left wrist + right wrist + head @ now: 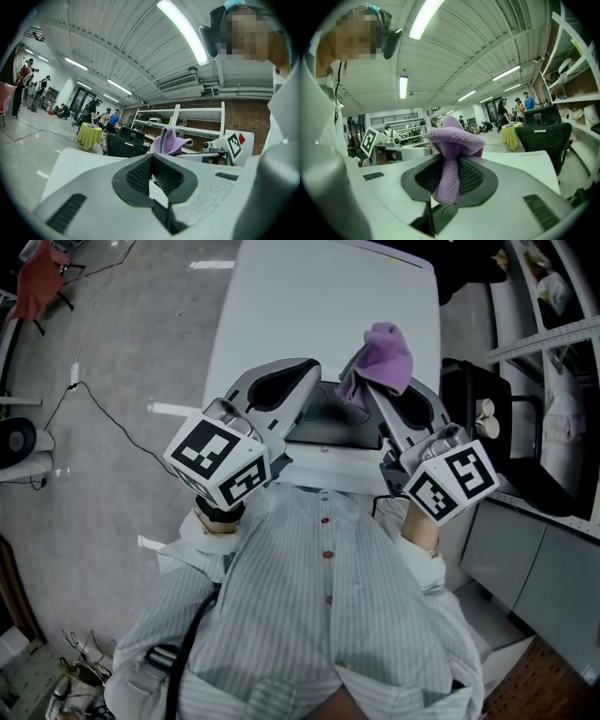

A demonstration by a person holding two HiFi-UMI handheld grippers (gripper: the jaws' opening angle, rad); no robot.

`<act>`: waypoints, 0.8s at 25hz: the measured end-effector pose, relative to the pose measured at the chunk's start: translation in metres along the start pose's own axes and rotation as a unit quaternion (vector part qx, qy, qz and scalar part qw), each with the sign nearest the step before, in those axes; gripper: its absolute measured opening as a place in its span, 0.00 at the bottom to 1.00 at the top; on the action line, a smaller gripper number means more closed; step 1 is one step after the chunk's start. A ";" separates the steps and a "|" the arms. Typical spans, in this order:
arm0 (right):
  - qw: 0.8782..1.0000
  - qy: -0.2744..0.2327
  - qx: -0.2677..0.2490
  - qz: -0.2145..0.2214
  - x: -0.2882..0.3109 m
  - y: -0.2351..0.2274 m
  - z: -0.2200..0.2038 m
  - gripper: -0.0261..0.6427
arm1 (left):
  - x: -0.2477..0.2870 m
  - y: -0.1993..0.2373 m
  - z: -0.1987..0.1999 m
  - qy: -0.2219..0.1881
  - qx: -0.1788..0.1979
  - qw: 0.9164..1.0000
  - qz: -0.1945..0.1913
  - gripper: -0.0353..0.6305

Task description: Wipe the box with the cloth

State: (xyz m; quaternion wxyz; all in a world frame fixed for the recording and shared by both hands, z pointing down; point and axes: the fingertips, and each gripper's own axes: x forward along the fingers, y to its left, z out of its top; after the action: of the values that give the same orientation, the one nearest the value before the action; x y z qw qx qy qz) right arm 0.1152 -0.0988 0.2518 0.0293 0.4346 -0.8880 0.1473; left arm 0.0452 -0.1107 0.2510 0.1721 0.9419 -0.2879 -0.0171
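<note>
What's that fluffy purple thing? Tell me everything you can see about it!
It is a purple cloth, soft and fuzzy like a little towel. It is bunched and folded, not spread flat. The right gripper is shut on its lower part, and its puffy top sticks out past the jaws. Nothing but that gripper seems to touch it. It is held in the air above a white table.

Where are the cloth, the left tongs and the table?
cloth [386, 352], head view, on its bunched top above the right tongs.
left tongs [152, 157], left gripper view, where the closed tips meet.
table [309, 306], head view, on its bare white top.
</note>
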 end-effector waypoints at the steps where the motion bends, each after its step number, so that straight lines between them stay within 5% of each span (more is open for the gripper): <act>1: 1.000 0.000 -0.001 -0.001 -0.001 -0.001 0.000 0.16 | 0.001 -0.001 0.000 -0.002 0.002 1.000 -0.001 0.06; 20: 1.000 0.010 -0.005 -0.006 -0.008 -0.001 -0.007 0.16 | -0.004 -0.010 -0.002 -0.001 0.015 1.000 -0.007 0.06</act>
State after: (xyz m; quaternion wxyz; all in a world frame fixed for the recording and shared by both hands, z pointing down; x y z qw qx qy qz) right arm 0.1211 -0.0912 0.2568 0.0412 0.4384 -0.8857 0.1470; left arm 0.0473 -0.1000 0.2487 0.1574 0.9464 -0.2816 -0.0152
